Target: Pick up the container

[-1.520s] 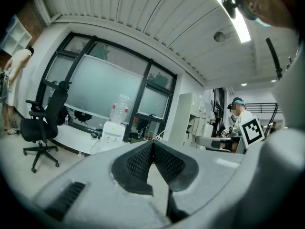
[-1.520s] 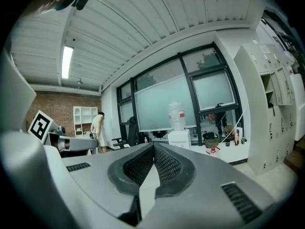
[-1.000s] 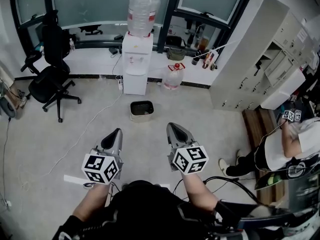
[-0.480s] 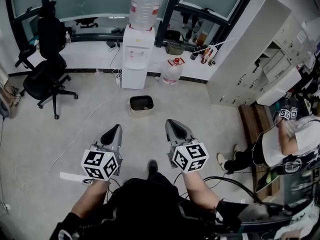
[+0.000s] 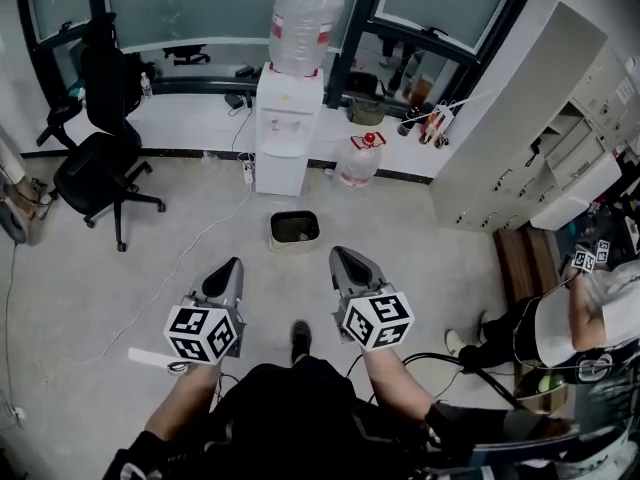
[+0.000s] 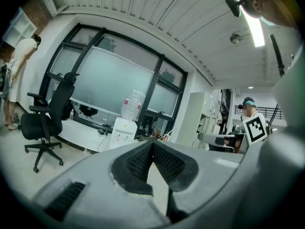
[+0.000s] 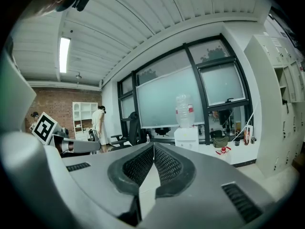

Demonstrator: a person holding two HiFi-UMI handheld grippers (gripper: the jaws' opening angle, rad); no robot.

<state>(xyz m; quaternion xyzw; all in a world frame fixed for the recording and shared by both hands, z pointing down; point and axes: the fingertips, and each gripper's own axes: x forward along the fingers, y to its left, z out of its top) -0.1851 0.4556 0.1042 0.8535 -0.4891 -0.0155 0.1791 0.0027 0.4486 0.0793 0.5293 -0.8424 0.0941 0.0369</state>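
- Two grippers are held up over the floor (image 5: pixel 120 268), side by side and apart: the left gripper (image 5: pixel 233 266) and the right gripper (image 5: pixel 342 257).
- Both grippers have their fingers pressed tight together, with nothing in between.
- Each gripper has one cube with black and white squares, so there are two cubes (image 5: pixel 203 334).
- One container (image 5: pixel 294 228), a small dark tub, sits on the floor. It is farther out than the grippers, about in line with the gap between them, and it touches neither one.
- One white water cooler (image 5: pixel 288 133) stands just past the container, by the far windows.
- There are two big water bottles: the top bottle (image 5: pixel 303 18) sits on the cooler, and the floor bottle (image 5: pixel 361 158) is just right of it.
- One black chair (image 5: pixel 95 163) on wheels is at the far left.
- One tall white cupboard (image 5: pixel 530 148) is on the right.
- One other person (image 5: pixel 575 313) in a white shirt is at the right edge.
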